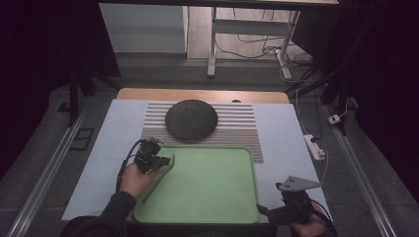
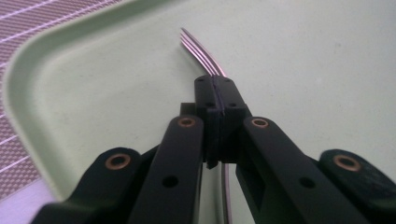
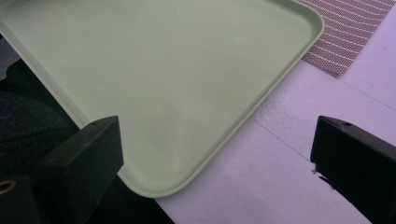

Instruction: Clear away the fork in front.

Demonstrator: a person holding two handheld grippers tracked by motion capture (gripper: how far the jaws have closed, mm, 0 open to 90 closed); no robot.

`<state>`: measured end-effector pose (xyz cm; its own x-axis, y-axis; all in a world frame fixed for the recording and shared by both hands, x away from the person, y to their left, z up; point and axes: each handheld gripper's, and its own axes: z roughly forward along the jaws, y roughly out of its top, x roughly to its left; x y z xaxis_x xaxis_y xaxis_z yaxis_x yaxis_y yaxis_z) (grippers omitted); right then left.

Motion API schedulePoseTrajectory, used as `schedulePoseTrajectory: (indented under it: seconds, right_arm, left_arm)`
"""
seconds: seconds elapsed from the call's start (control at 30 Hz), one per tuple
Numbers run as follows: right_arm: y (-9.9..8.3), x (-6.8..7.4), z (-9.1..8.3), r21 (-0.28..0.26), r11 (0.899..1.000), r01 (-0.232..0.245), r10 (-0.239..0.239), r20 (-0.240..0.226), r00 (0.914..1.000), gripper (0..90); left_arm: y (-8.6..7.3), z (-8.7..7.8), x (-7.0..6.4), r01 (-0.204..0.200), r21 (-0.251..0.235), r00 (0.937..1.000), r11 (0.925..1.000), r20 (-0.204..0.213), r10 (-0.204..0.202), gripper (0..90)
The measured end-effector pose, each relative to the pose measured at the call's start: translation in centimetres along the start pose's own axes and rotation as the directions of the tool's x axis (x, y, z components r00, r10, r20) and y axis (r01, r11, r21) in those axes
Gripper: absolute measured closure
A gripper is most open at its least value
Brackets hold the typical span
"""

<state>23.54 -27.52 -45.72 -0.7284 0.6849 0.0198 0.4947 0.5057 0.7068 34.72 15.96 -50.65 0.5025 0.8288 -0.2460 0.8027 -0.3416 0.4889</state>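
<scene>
A metal fork is clamped between the jaws of my left gripper, tines curving forward and up, handle running down under the jaws. It hangs just above the far-left corner of a pale green tray. From above, the left gripper sits at the tray's left rim, held by a hand. My right gripper is at the tray's near right corner, jaws wide apart with nothing between them. In the right gripper view, that gripper straddles the tray's corner edge.
A dark round dish rests on a striped placemat behind the tray. A white sheet covers the table. A power strip lies off the right edge. The tray's inside is bare.
</scene>
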Motion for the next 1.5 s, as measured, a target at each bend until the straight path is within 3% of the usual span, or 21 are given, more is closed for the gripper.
schedulePoseTrajectory:
  seconds: [0.2, 0.4, 0.53, 0.7, 0.87, 1.0, 1.5]
  right_arm:
    - [0.0, 0.0, 0.0, 0.004, 1.000, 0.001, -0.001, -0.001, 1.0000, 3.6]
    - [0.0, 0.0, 0.0, 0.002, 1.000, -0.001, 0.001, -0.009, 1.0000, 3.6]
    - [0.0, -0.1, 0.0, 0.002, 1.000, -0.009, 0.009, -0.012, 0.9999, 3.6]
    - [0.0, -0.3, 0.0, -0.002, 1.000, -0.026, 0.026, -0.023, 0.9994, 2.9]
    - [0.0, -0.4, 0.0, -0.004, 1.000, -0.026, 0.026, -0.036, 0.9990, 0.9]
    - [-0.1, -0.4, 0.0, -0.004, 1.000, -0.028, 0.027, -0.050, 0.9984, 0.0]
    - [0.0, -0.5, 0.1, 0.002, 0.999, -0.042, 0.042, -0.055, 0.9976, 0.0]
  left_arm:
    - [0.1, 0.5, -0.5, -0.001, 0.010, 0.9995, 0.9999, 0.031, 0.001, 88.7]
    - [0.5, 0.1, -1.5, -0.040, -0.008, 0.9973, 0.9992, 0.062, 0.040, 88.7]
    - [0.6, 0.4, -2.4, -0.065, -0.005, 0.9898, 0.9979, 0.127, 0.065, 88.7]
    - [0.7, 1.9, -3.7, -0.129, 0.026, 0.9833, 0.9913, 0.133, 0.125, 88.7]
    - [0.6, 3.1, -4.5, -0.178, 0.052, 0.9808, 0.9827, 0.091, 0.173, 88.6]
    - [0.6, 3.1, -4.3, -0.178, 0.039, 0.9820, 0.9832, 0.069, 0.176, 88.6]
    - [0.6, 2.4, -2.3, -0.121, 0.037, 0.9926, 0.9920, 0.020, 0.120, 88.6]
